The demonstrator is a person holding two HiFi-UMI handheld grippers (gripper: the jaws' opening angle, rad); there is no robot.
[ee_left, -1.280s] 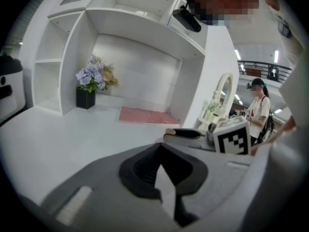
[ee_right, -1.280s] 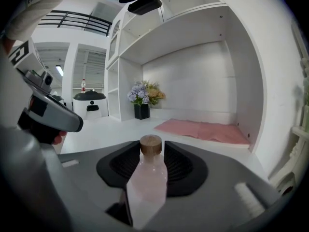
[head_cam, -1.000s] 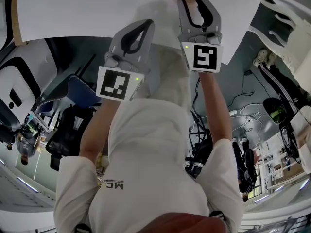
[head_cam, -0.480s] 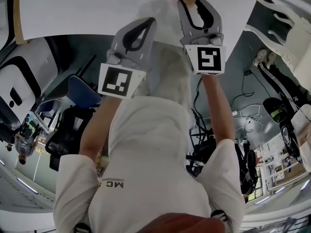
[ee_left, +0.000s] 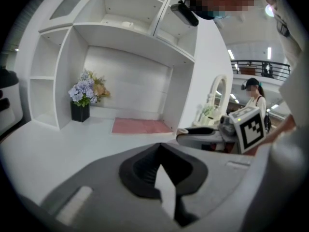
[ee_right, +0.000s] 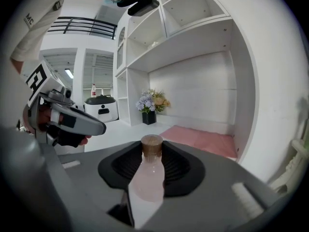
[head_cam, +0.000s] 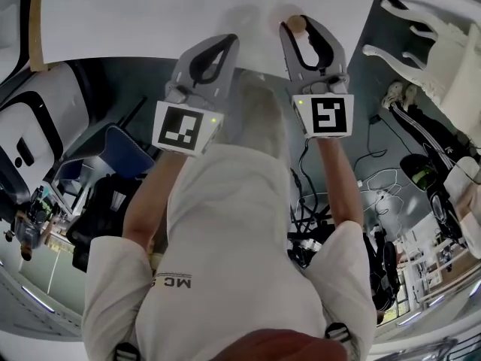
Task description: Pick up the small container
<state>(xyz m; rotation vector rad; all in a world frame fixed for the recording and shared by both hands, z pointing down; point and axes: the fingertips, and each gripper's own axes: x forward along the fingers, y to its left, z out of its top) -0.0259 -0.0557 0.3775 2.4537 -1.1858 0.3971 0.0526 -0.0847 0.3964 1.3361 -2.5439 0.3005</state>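
- The container (ee_right: 148, 175), a small pinkish bottle with a cork, sits at the centre of the right gripper view, cork pointing away from the camera; in the head view only its cork shows, at the top centre.
- The right gripper (ee_right: 151, 151) has its jaws part-way open and clamped on the container's sides.
- No table surface shows touching the container, so the pick-up looks done or nearly so; at most a clear lift is left.
- The left gripper (ee_left: 160, 148) has its jaws together on nothing, to the left of the right one in the head view.
- The white table (head_cam: 150, 13) fills the top of the head view.
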